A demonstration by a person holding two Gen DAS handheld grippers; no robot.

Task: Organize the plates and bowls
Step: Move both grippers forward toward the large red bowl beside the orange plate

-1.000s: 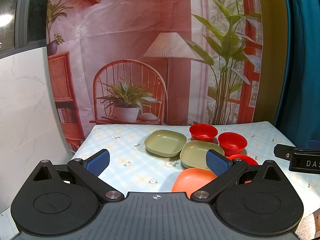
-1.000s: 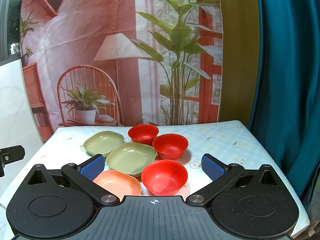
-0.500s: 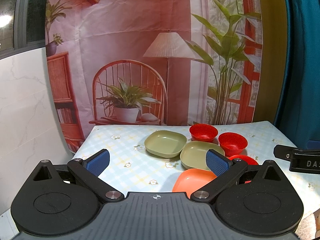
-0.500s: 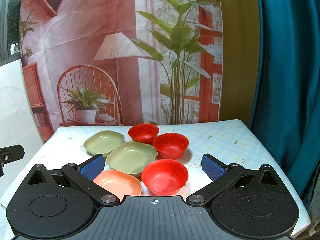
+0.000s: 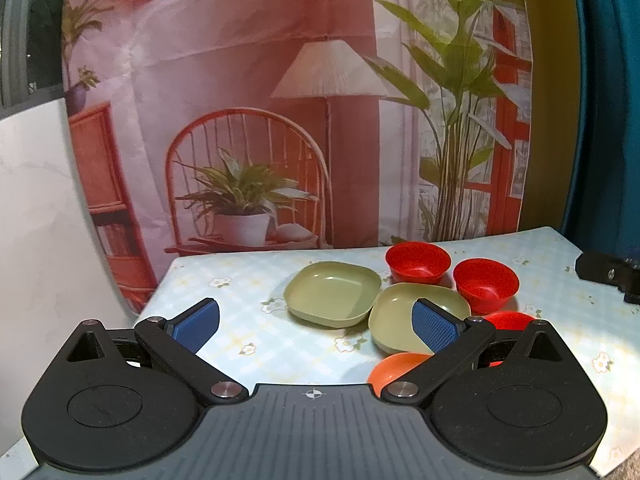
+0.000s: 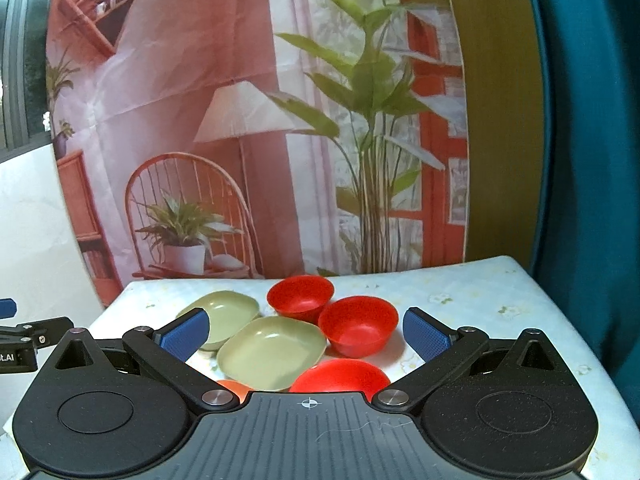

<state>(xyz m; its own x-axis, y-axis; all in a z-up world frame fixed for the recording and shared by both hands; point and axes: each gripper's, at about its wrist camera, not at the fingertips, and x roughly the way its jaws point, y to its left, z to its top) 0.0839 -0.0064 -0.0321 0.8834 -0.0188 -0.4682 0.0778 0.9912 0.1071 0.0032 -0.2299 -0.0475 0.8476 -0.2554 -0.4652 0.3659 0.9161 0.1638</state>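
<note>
Two square green plates (image 5: pixel 334 294) (image 5: pixel 396 320), an orange plate (image 5: pixel 394 370) and three red bowls (image 5: pixel 418 262) (image 5: pixel 486 284) (image 5: pixel 510 320) sit grouped on the flowered tablecloth (image 5: pixel 240 292). My left gripper (image 5: pixel 316 322) is open and empty, above the near left of the group. My right gripper (image 6: pixel 306 334) is open and empty, with the near green plate (image 6: pixel 272 350), a red bowl (image 6: pixel 358 326) and the nearest red bowl (image 6: pixel 340 376) between its fingers' lines. The far bowl (image 6: pixel 300 298) and far green plate (image 6: pixel 230 314) lie behind. The orange plate (image 6: pixel 234 388) is mostly hidden.
A printed backdrop (image 5: pixel 280 120) hangs behind the table. A teal curtain (image 6: pixel 592 160) stands at the right. A white wall (image 5: pixel 36 220) is at the left. The right gripper's tip (image 5: pixel 608 276) shows at the right edge of the left wrist view.
Both grippers have moved forward and down toward the dishes, which now sit lower and closer in each view. The jaws stayed open. No dish has moved.
</note>
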